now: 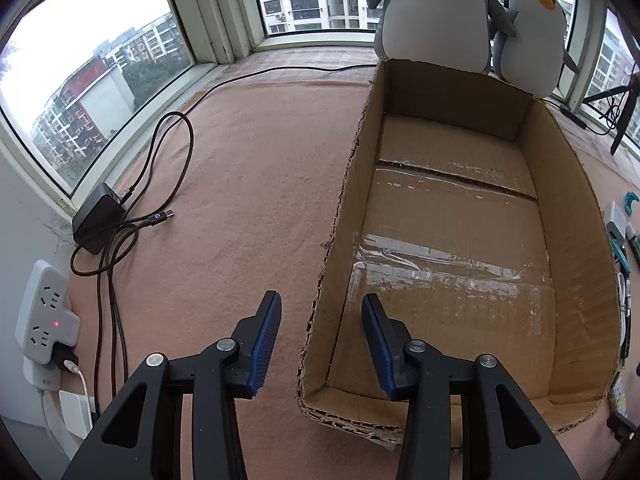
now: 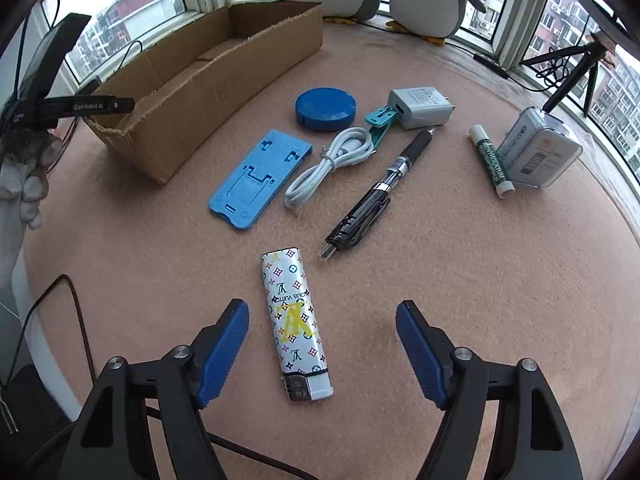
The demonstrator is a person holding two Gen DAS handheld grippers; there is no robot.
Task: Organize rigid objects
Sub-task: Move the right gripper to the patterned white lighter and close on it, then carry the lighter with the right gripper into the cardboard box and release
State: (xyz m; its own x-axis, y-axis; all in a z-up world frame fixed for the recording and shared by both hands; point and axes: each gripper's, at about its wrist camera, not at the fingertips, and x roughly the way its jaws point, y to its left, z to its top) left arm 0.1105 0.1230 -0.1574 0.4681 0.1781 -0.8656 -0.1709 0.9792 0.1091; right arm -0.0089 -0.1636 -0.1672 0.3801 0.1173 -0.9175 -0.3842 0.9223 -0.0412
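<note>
Lighter point(image 2: 296, 324), patterned silver, lies flat on the pink cloth point(image 2: 440, 280) between the fingers of my right gripper point(image 2: 322, 346), whose jaws stand apart on either side without touching it. Beyond it lie a black pen point(image 2: 376, 192), a coiled white cable point(image 2: 328, 164), a blue phone stand point(image 2: 256, 180), a round blue case point(image 2: 325, 109) and a grey charger point(image 2: 420, 107). My left gripper point(image 1: 322, 338) straddles the left wall of the cardboard box point(image 1: 340, 216) near its front corner, jaws fairly narrow but not pressing on it; the box floor is bare.
</note>
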